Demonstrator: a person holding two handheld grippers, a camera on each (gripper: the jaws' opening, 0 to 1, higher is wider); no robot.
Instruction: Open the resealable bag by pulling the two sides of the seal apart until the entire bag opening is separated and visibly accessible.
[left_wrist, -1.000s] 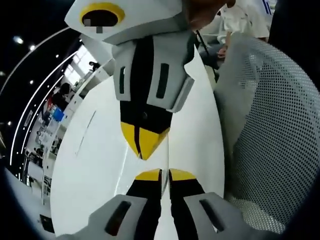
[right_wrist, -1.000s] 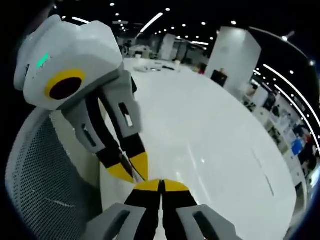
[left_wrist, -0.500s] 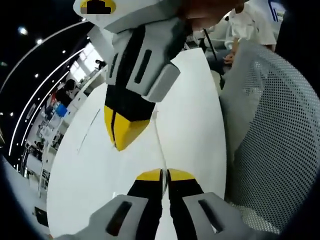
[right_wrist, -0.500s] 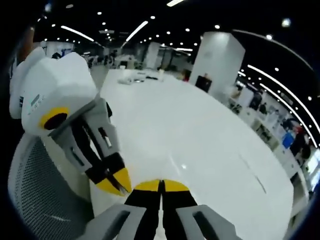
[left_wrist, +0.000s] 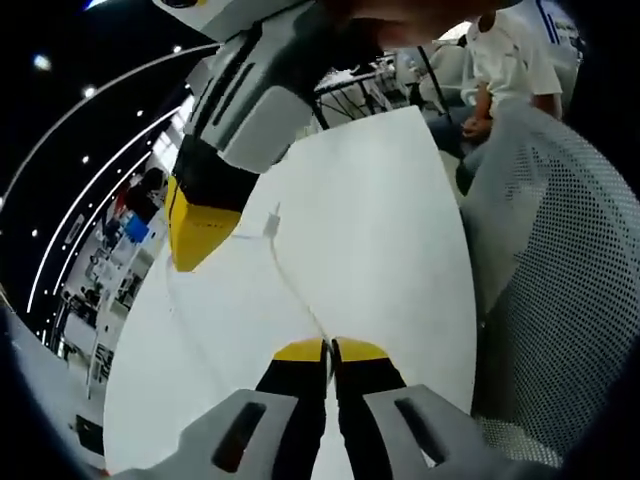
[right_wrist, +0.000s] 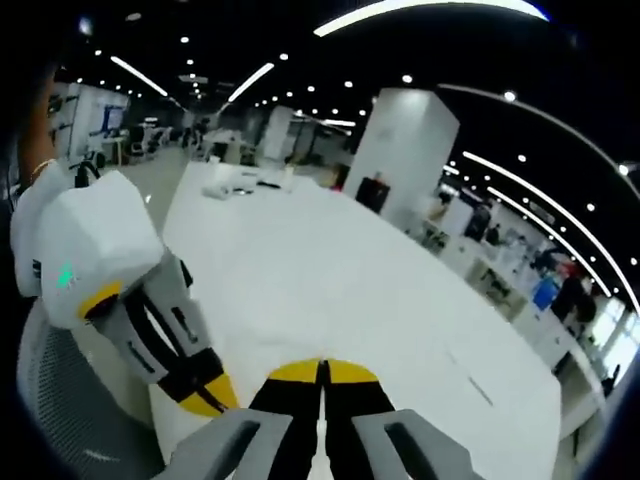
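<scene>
Left tongs (left_wrist: 329, 348) and right tongs (right_wrist: 322, 370) each pinch an edge of the clear resealable bag (left_wrist: 272, 225), stretched above the white surface (left_wrist: 390, 230); a mesh chair (left_wrist: 570, 300) stands just beside, a seated person (left_wrist: 500, 60) beyond

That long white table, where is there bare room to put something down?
Most of the white table is bare, from the grippers to the small clutter at its far end. It is crowded where the left gripper and right gripper meet, beside the mesh chair.
</scene>
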